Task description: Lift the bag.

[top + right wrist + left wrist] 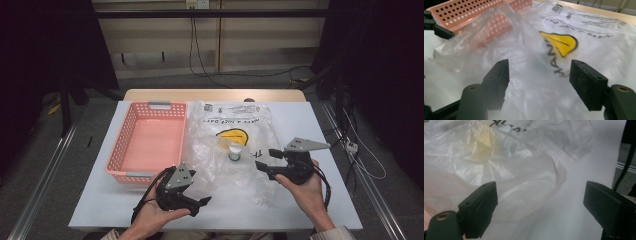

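Both hand-held grippers wide open, empty: left hand-held gripper (202, 201) at the plastic bag's (227, 150) near edge, right hand-held gripper (265, 160) at its right side. Bag lies flat mid-worktop (320, 200) beside pink basket (148, 139), small jar (235, 152) inside; likely flanking it to spread the mouth

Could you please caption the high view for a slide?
Two open hand-held grippers flank a plastic bag beside a pink basket.
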